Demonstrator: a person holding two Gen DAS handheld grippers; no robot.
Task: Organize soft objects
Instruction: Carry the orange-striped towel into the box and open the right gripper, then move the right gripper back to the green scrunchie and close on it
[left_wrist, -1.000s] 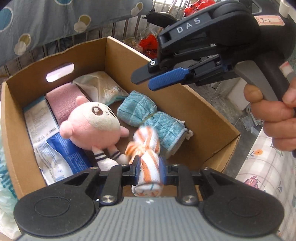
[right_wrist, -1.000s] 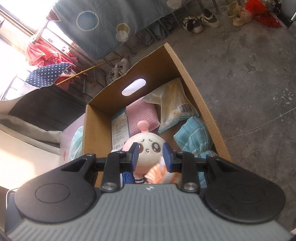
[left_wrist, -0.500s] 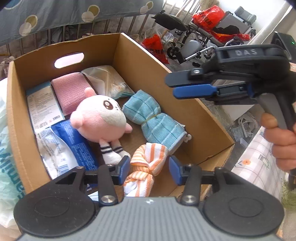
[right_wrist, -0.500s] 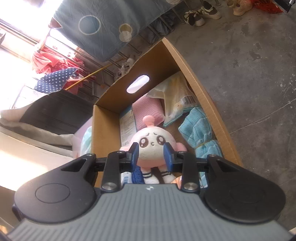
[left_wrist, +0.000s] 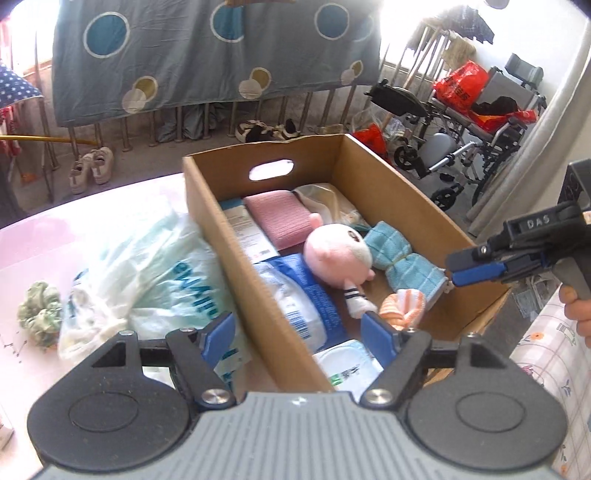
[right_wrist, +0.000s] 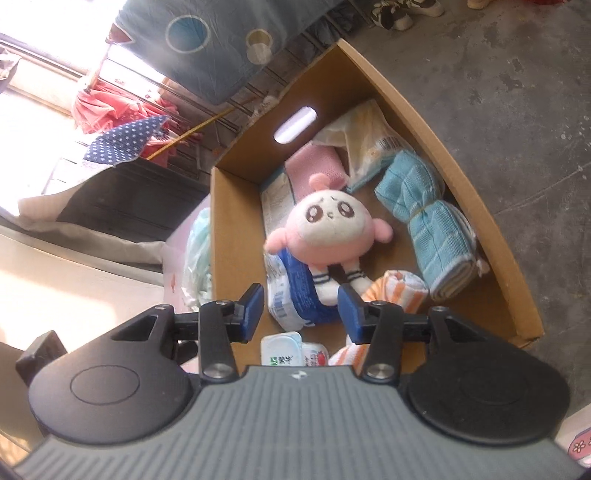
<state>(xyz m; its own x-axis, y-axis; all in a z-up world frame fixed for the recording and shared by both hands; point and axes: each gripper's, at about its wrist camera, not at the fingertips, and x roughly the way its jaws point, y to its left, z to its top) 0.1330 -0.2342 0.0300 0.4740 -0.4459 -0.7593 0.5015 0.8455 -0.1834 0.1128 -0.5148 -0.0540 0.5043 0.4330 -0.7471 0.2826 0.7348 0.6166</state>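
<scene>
Orange-and-white striped rolled cloth (left_wrist: 402, 304) lies in the open brown cardboard box (left_wrist: 373, 162), at four o'clock from the pink round plush doll (left_wrist: 338, 254) and just beside the teal tied towel roll (left_wrist: 404, 258). Left gripper (left_wrist: 297, 334) has its jaws opening, wide apart, gripping nothing. Right gripper (right_wrist: 301, 308) hangs above the box, jaws opening, nothing pinched.

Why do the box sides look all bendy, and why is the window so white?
Right wrist view: the fisheye lens curves the cardboard box's straight walls, and sunlight whites out the window at upper left. Left wrist view: the top corners glare white too, and the plastic bag looks slightly blurred.
</scene>
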